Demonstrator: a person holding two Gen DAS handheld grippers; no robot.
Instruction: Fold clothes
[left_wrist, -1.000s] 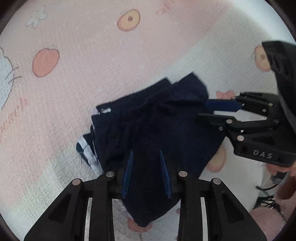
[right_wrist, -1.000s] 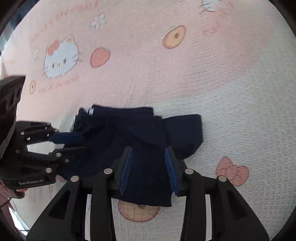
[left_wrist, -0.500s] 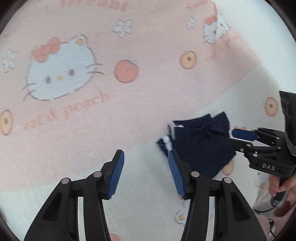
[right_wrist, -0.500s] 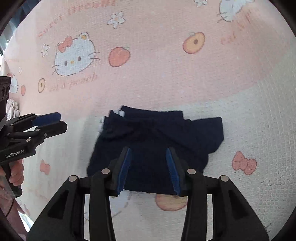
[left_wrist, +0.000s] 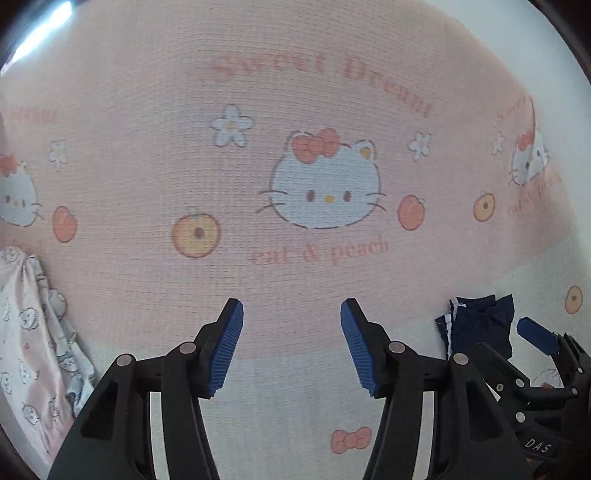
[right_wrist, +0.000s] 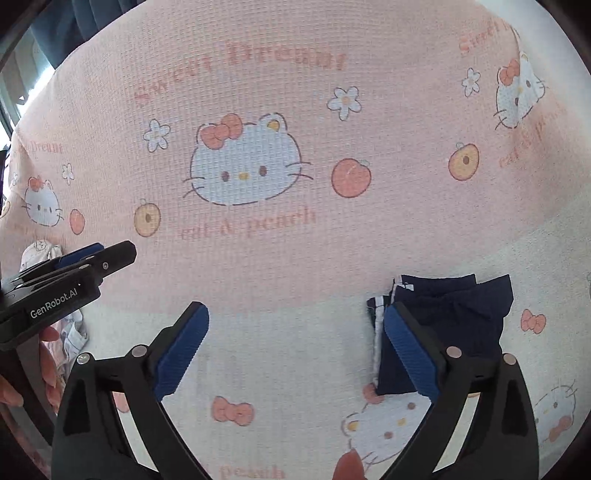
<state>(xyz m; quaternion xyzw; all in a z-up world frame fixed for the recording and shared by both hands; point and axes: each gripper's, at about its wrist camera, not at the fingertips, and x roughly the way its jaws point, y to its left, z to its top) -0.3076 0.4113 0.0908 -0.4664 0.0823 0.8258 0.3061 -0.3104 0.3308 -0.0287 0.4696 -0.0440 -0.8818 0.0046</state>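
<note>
Pink waffle-knit blanket (left_wrist: 147, 184) fills pretty much the whole left wrist view, with the cat face print and "cat & peach" text right ahead of me. My left gripper (left_wrist: 291, 341) has its blue pads spread wide apart, nothing between them, just blanket underneath. The folded navy shorts (left_wrist: 476, 325) sit off to the lower right, well away from that gripper, and my right gripper (left_wrist: 535, 341) pokes in just beside them at the right edge. There's a pale patterned garment (left_wrist: 33, 339) bunched at the left edge too.

Right wrist view: same blanket (right_wrist: 369, 240), same cat print. My right gripper (right_wrist: 295, 350) is also wide apart and empty. The navy shorts (right_wrist: 454, 321) lie folded behind its right finger, white side stripe showing on their left edge, flat on the blanket. My left gripper (right_wrist: 107, 256) comes in from the left; can't tell from this angle how its fingers stand, and the patterned garment (right_wrist: 40, 254) peeks out behind it.
</note>
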